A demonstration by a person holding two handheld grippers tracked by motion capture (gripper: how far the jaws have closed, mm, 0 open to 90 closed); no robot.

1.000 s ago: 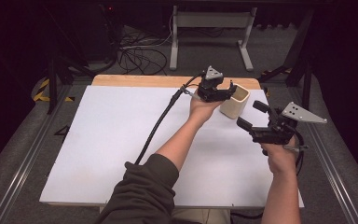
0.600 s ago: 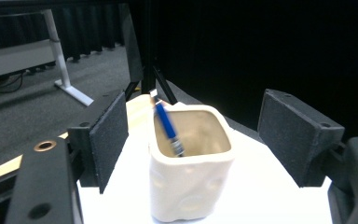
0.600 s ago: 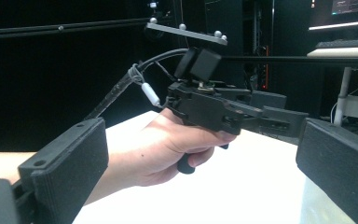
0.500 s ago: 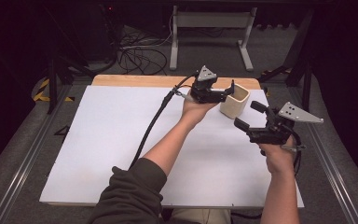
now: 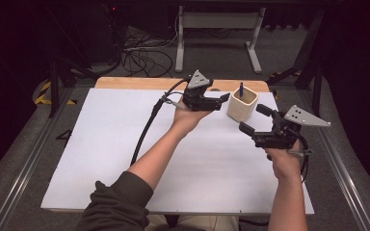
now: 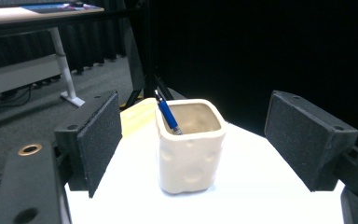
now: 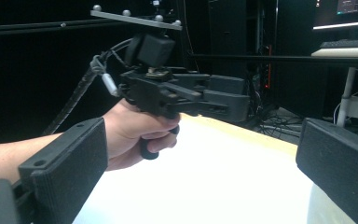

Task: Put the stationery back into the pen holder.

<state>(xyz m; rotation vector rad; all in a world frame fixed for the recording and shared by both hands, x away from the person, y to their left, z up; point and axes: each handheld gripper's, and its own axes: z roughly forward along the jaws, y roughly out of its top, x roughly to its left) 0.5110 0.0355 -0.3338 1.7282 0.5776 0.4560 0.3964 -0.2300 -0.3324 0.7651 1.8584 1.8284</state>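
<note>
Well, my left claw (image 5: 221, 100) has just been opening and now stands wide with nothing between its jaws, while the cup (image 6: 191, 144) sits upright on the white surface (image 5: 125, 144) near the far right corner, a blue pen (image 6: 168, 114) leaning inside. I judge the cup stiff, glazed and slippery, probably ceramic (so breakable and fairly heavy), best taken across two opposite flat walls below the rim. My right claw (image 5: 251, 119) hangs open and empty beside it.
</note>
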